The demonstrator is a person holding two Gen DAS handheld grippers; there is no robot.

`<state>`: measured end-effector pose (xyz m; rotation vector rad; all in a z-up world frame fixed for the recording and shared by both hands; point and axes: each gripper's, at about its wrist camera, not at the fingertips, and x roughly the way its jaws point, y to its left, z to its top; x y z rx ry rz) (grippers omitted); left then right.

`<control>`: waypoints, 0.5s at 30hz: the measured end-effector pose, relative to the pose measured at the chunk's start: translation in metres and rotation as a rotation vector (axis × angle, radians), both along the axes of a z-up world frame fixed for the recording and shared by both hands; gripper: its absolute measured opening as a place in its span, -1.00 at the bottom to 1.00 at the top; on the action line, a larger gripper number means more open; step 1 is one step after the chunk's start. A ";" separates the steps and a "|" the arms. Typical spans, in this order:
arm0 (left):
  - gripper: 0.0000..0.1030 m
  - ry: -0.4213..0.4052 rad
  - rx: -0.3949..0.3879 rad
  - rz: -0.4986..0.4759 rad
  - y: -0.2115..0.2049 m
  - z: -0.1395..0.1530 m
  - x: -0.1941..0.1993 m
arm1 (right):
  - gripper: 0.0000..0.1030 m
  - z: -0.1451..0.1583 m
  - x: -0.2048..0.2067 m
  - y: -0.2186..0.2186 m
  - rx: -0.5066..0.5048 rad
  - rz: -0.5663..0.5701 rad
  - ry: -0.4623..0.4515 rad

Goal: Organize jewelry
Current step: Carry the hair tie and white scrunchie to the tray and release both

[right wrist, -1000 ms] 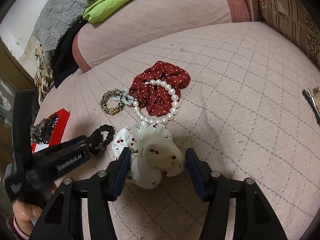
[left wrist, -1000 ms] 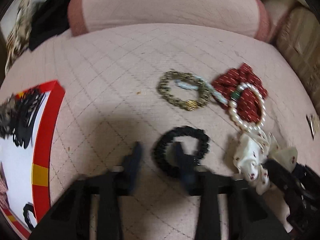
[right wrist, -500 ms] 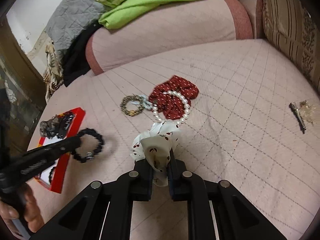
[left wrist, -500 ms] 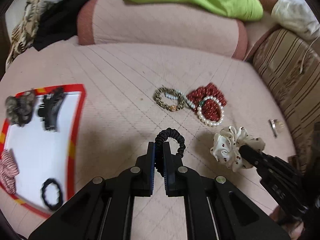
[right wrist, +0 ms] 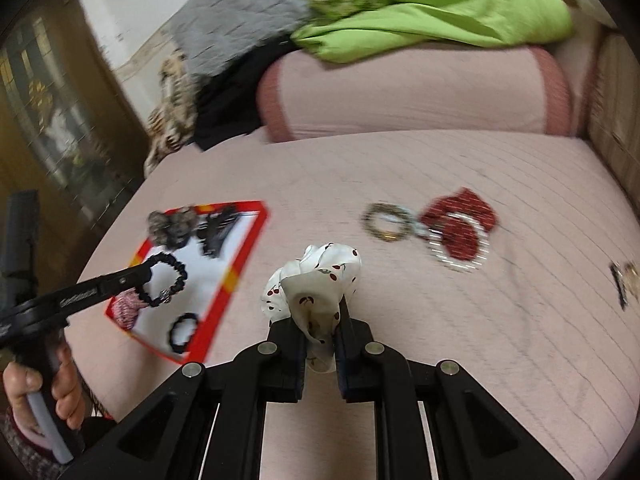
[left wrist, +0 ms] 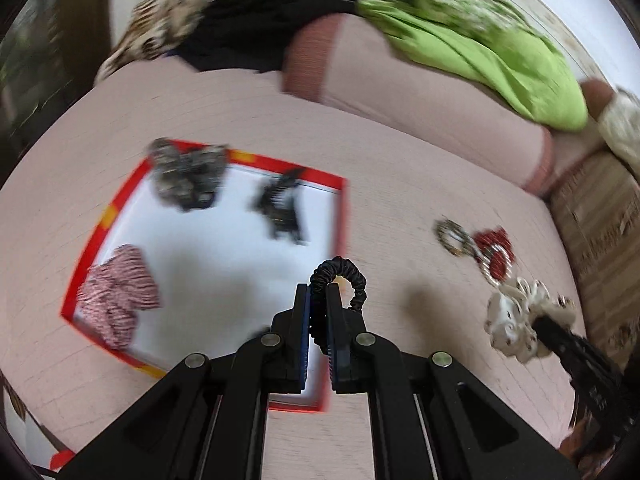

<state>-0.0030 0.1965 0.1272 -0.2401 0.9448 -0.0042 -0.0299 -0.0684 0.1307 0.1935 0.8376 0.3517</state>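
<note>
My left gripper (left wrist: 319, 294) is shut on a black hair tie (left wrist: 344, 276) and holds it above the right part of a red-rimmed white tray (left wrist: 340, 216). In the right wrist view the hair tie (right wrist: 176, 280) hangs over the tray (right wrist: 240, 264). My right gripper (right wrist: 320, 320) is shut on a white cherry-print scrunchie (right wrist: 316, 280), lifted above the pink sofa seat to the right of the tray; it also shows in the left wrist view (left wrist: 516, 320). On the seat lie a gold bracelet (right wrist: 386, 222), a pearl bracelet (right wrist: 460, 256) and a red dotted scrunchie (right wrist: 460, 220).
The tray holds a grey scrunchie (left wrist: 186, 178), a black claw clip (left wrist: 280, 208), a striped pink scrunchie (left wrist: 116, 296) and a small black tie (right wrist: 184, 330). A small dark clip (right wrist: 622, 284) lies far right. Green, grey and black cloths (right wrist: 420, 12) lie on the sofa back.
Both grippers have swung left toward the tray, carrying the black hair tie and the white scrunchie. The left gripper now hangs over the tray.
</note>
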 end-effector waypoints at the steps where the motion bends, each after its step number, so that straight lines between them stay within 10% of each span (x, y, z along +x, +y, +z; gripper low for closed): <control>1: -0.86 0.000 -0.004 0.018 0.010 -0.002 0.001 | -0.75 0.001 0.001 0.011 -0.001 0.019 -0.001; 15: -0.86 0.097 -0.028 0.176 0.110 -0.057 0.051 | -0.75 -0.029 0.050 0.149 0.020 0.212 0.079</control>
